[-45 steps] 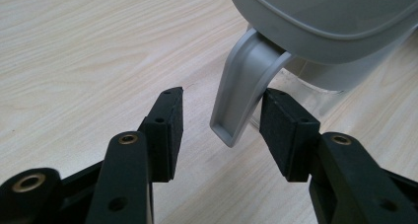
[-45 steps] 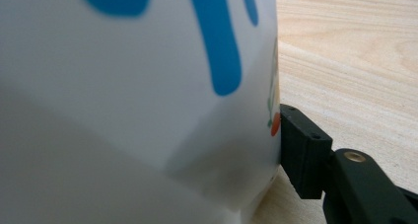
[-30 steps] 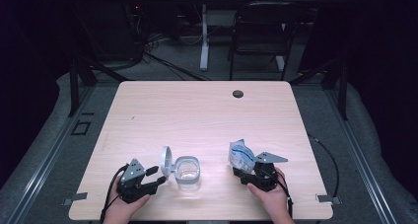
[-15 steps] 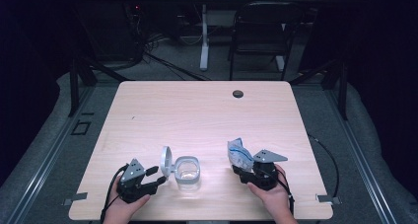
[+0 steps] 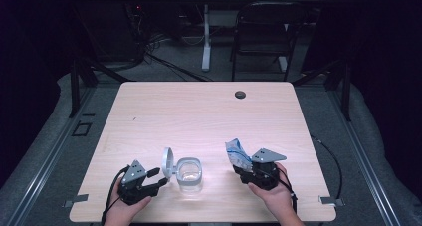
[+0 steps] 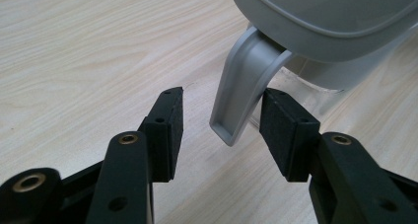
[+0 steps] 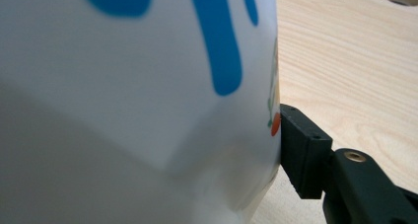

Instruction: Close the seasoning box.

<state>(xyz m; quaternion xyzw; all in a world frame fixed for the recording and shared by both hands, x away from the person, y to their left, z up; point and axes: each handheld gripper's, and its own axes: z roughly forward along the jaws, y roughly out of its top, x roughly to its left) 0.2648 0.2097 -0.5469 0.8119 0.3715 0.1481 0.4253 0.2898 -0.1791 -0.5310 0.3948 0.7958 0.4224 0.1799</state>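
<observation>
A clear square container (image 5: 189,173) stands near the table's front edge, its grey lid (image 5: 167,162) flipped up on its left side. My left gripper (image 5: 158,177) is open just left of it; in the left gripper view the lid's grey latch tab (image 6: 241,98) hangs between the two jaws, close to the right pad (image 6: 286,135). My right gripper (image 5: 242,170) is shut on a white pouch with blue print (image 5: 237,154), held to the right of the container. That pouch (image 7: 138,95) sits close up in the right gripper view, one pad (image 7: 301,152) pressed against it.
The wooden table (image 5: 199,116) has a round cable hole (image 5: 240,94) at its far side. A black chair (image 5: 261,37) and a desk leg (image 5: 205,37) stand on the floor beyond. Cables trail off the table's right edge.
The right gripper and the pouch have shifted slightly left, toward the container. The left gripper and the container have stayed in place.
</observation>
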